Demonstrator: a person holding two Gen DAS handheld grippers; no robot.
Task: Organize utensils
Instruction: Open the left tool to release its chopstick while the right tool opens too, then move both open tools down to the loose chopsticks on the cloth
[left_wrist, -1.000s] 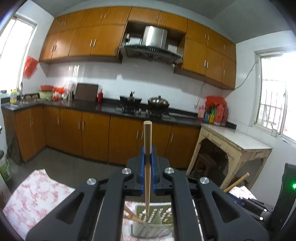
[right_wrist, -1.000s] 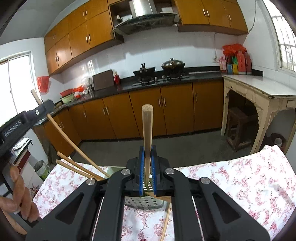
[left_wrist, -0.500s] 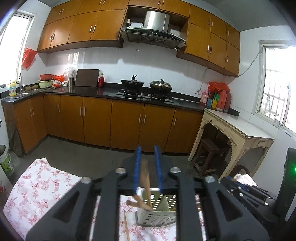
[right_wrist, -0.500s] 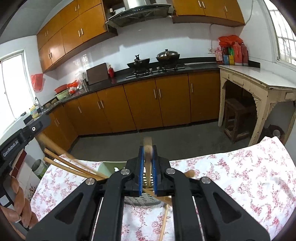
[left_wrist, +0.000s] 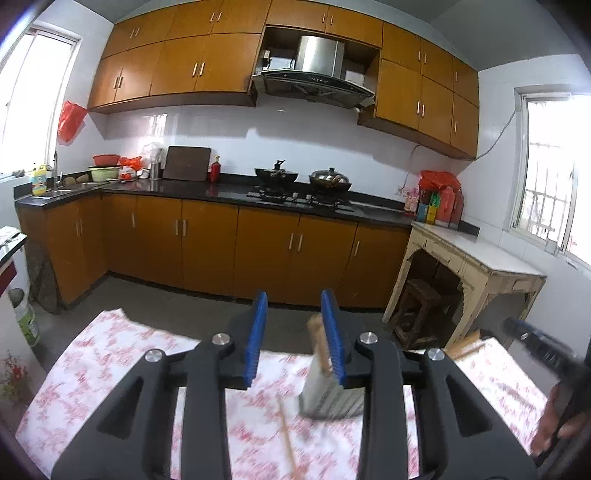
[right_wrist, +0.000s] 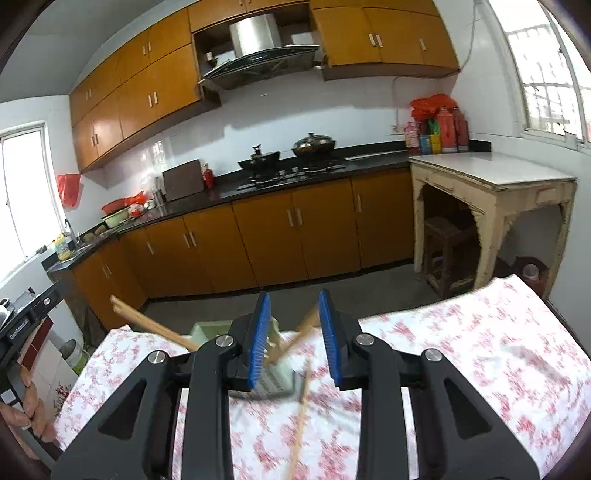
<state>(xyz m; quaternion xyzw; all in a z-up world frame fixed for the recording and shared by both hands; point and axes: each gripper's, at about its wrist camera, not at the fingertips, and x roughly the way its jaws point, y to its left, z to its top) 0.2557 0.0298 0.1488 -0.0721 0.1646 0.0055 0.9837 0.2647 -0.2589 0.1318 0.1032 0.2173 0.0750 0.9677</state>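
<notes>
Two hand-held grippers above a table (right_wrist: 480, 354) spread with a red-flowered cloth, in a kitchen of orange-brown cabinets.

Left gripper (left_wrist: 295, 339): jaws parted and opening, blue pads apart with nothing pressed between them. A wooden chopstick (left_wrist: 318, 345) stands just inside the right-hand pad, its lower end in the holder; whether it touches that pad cannot be told through the blur.

Right gripper (right_wrist: 293, 338): jaws likewise parted and opening, released. Chopsticks (right_wrist: 291, 343) lean within the gap, but neither pad presses on them.

Utensil holder (right_wrist: 275, 380): a pale green perforated caddy standing on the cloth toward the table's far edge, nearer its left side in the right wrist view. Several chopsticks rest in it at a slant, one long stick (right_wrist: 155, 325) projecting far out to the left over that side of the table. A loose chopstick (right_wrist: 300, 417) lies flat on the cloth on the near side of the holder (it appears in the left wrist view too, blurred).

The other gripper's body and the hand (right_wrist: 31, 410) that carries it show at each view's outer margin.

Risks, as judged:
- A pad moving near a leaning stick may catch it, levering it out of the holder or tipping the light caddy.
- The far-projecting stick sits steeply tilted; a nudge to the caddy could send it off the left edge.
- The stick lying flat is thin and round, so a pinch may roll it aside rather than seize it.
</notes>
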